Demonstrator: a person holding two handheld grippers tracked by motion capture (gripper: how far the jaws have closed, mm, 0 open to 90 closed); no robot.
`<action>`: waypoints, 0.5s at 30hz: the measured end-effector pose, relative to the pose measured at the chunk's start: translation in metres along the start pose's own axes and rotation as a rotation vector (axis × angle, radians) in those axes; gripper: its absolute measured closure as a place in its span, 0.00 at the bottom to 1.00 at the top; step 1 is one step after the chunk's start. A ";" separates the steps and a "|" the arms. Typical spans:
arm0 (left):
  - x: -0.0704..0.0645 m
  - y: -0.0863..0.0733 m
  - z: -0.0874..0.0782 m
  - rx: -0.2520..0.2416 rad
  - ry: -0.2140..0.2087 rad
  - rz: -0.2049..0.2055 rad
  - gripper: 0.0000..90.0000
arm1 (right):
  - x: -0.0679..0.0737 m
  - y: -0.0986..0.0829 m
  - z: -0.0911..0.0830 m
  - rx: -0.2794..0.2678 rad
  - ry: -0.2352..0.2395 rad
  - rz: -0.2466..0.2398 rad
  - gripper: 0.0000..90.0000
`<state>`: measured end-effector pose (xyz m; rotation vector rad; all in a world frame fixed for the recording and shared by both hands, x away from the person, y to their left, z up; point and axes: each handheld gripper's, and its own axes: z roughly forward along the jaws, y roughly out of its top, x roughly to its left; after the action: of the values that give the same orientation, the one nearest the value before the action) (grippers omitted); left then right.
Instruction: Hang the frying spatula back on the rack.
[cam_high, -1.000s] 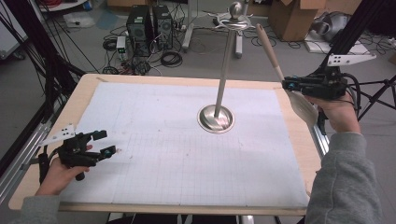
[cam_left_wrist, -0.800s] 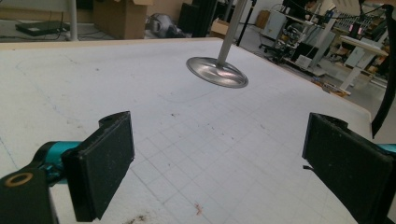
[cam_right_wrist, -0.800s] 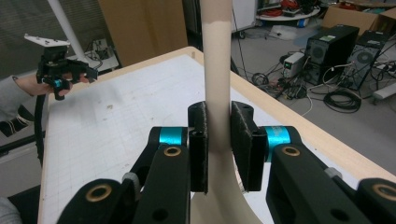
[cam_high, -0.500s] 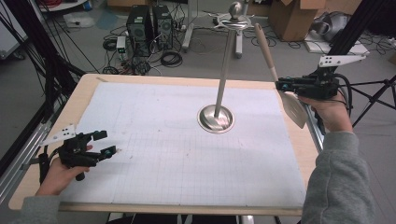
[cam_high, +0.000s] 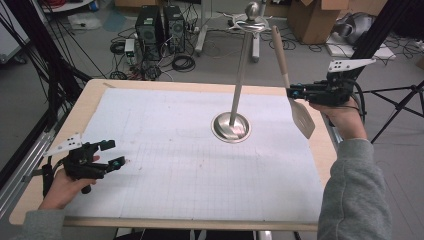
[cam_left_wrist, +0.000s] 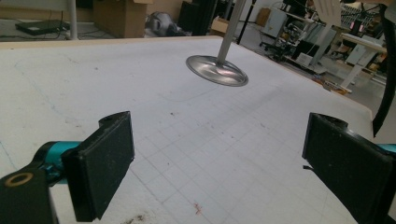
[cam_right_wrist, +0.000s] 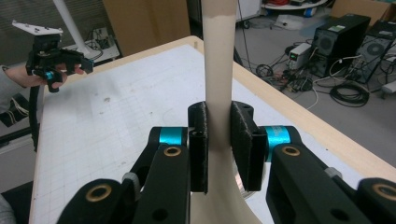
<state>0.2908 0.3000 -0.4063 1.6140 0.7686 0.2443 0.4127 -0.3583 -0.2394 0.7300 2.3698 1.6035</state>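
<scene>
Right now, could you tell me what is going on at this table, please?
A person works with a gripper in each hand. The right gripper is shut on a beige spatula, holding it in the air near the table's right edge, blade down. The left gripper rests open at the table's near left. A metal stand rises mid-table.

We could not read any text, label, brand or number on anything in these pictures.
</scene>
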 end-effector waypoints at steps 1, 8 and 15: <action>0.000 0.000 0.000 -0.001 0.001 -0.001 0.11 | 0.000 0.000 0.001 0.006 0.005 0.001 0.86; -0.001 0.000 0.000 0.002 0.002 0.002 0.11 | -0.001 0.000 0.008 0.011 0.008 0.004 0.86; -0.001 0.000 -0.003 -0.004 0.009 0.008 0.11 | -0.003 0.001 0.018 0.012 -0.001 -0.006 0.86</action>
<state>0.2886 0.3018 -0.4053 1.6132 0.7677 0.2593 0.4229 -0.3445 -0.2465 0.7254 2.3806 1.5884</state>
